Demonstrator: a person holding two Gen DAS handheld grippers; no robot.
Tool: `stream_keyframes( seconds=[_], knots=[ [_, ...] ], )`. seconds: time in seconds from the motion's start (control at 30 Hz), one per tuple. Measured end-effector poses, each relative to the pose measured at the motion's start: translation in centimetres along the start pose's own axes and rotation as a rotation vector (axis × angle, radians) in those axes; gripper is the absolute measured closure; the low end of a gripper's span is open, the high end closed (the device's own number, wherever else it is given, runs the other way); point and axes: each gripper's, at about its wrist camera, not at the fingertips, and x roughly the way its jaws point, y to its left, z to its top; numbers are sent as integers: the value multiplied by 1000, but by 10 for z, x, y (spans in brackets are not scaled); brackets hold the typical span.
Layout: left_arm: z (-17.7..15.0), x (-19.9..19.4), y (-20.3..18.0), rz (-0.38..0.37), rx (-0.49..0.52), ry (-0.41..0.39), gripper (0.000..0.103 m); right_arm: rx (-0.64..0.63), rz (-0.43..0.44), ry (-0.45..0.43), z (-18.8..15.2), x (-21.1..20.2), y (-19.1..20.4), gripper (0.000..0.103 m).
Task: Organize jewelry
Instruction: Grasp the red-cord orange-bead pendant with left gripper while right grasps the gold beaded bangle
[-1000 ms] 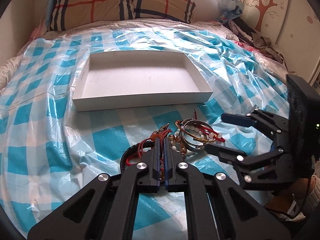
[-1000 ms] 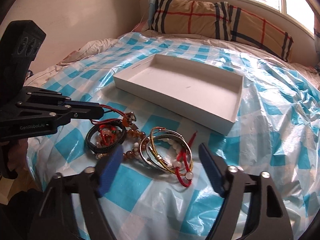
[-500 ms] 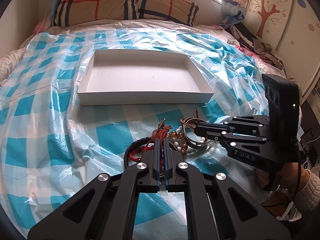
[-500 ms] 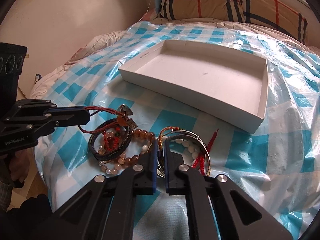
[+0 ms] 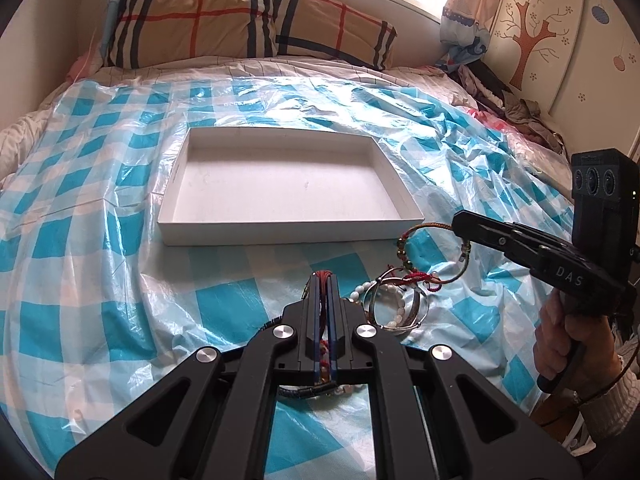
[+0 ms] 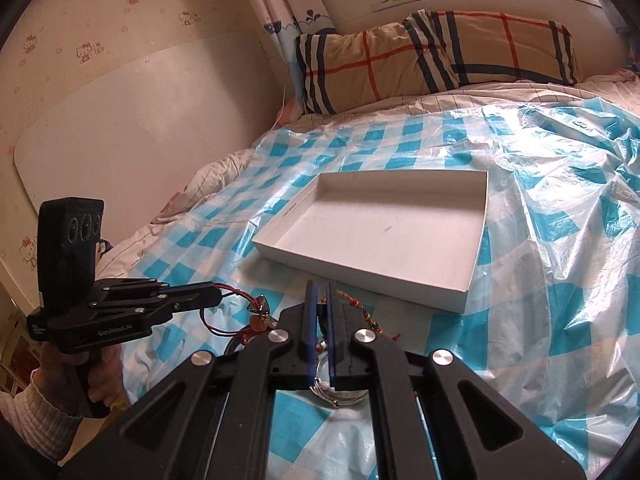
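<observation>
A: Starting at the left, what does the left gripper [image 5: 325,280] have?

B: Its jaws are clamped tight on a red cord [image 6: 234,290] at the left edge of the jewelry pile [image 5: 394,304]. Seen from the right wrist, that cord runs from the tips down to a small pendant [image 6: 262,304] hanging just above the checkered sheet [image 5: 100,240].

A: And the white tray [image 5: 288,236]?

B: Empty as far as both views show. It lies on the sheet beyond the pile, its long axis running left to right across the bed, its near wall just past the jewelry.

A: Then the right side.

B: The right gripper [image 5: 460,224] is pinched closed on a thin multicoloured cord bracelet [image 5: 430,254]. The loop hangs from the tips, its lower part apparently caught among the metal bangles [image 5: 396,304] on the sheet.

A: Which hand is nearer the tray?

B: The right one, probably. Its tips sit just beside the tray's near right corner, so the tray lies ahead and to the left of it. The loop likely has to come free of the bangles before it can cross that wall without dragging them along.
</observation>
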Motion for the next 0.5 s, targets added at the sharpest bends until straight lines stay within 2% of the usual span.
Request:
stream_keyframes(
  seconds=[0.27,0.5],
  knots=[
    [48,25,8,21,23,-56,100,9,-2,-57,20,3,-10,98],
    [83,59,25,70,45,-94,100,10,-24,-90,39,20,-20,98]
  ],
)
